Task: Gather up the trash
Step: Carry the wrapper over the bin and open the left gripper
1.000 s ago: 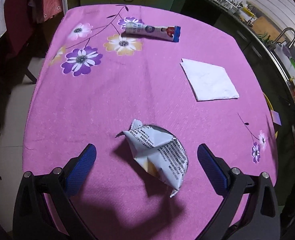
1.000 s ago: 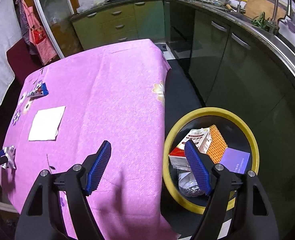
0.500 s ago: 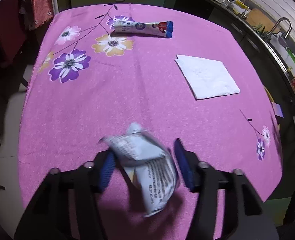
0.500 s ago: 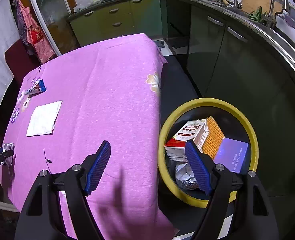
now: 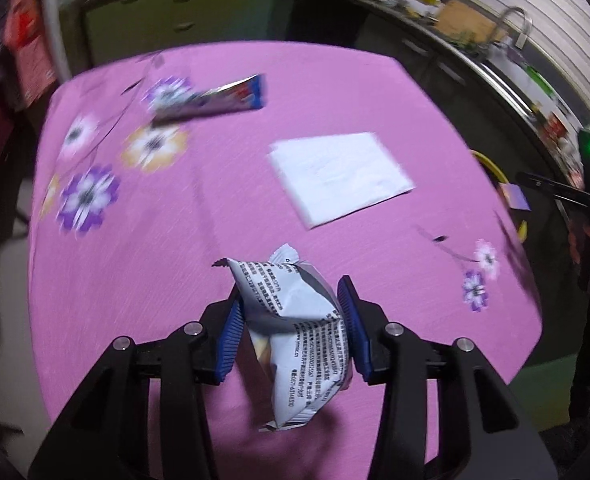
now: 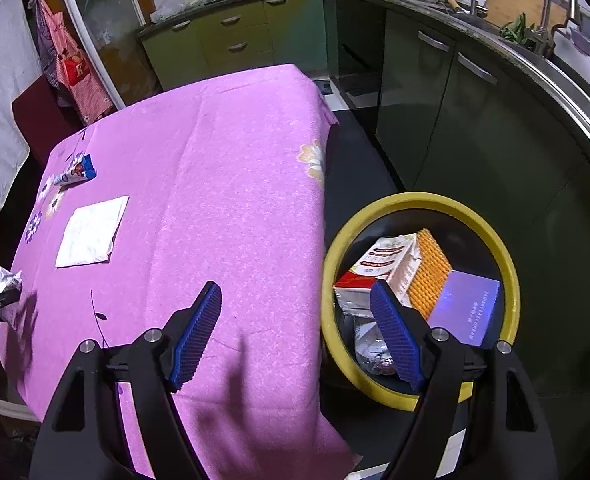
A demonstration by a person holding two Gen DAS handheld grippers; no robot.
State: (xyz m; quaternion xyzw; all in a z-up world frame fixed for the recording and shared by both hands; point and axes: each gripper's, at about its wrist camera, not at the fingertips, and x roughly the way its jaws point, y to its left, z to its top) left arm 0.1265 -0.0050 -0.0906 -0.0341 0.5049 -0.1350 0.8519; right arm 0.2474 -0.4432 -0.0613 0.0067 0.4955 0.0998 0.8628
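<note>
Both left gripper (image 5: 291, 332) pads pinch wrapper (image 5: 295, 332) (seemingly lifted).

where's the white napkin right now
The napkin lies flat on the pink tablecloth, ahead and slightly right of the left gripper in its view, between the snack stick wrapper and the held wrapper.

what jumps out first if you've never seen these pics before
The bright pink flowered tablecloth fills both views. Up close, the left claw is shut on a crumpled white wrapper covered in black print. Beside the table stands a yellow-rimmed bin already holding boxes, with the open right claw in front of it.
</note>
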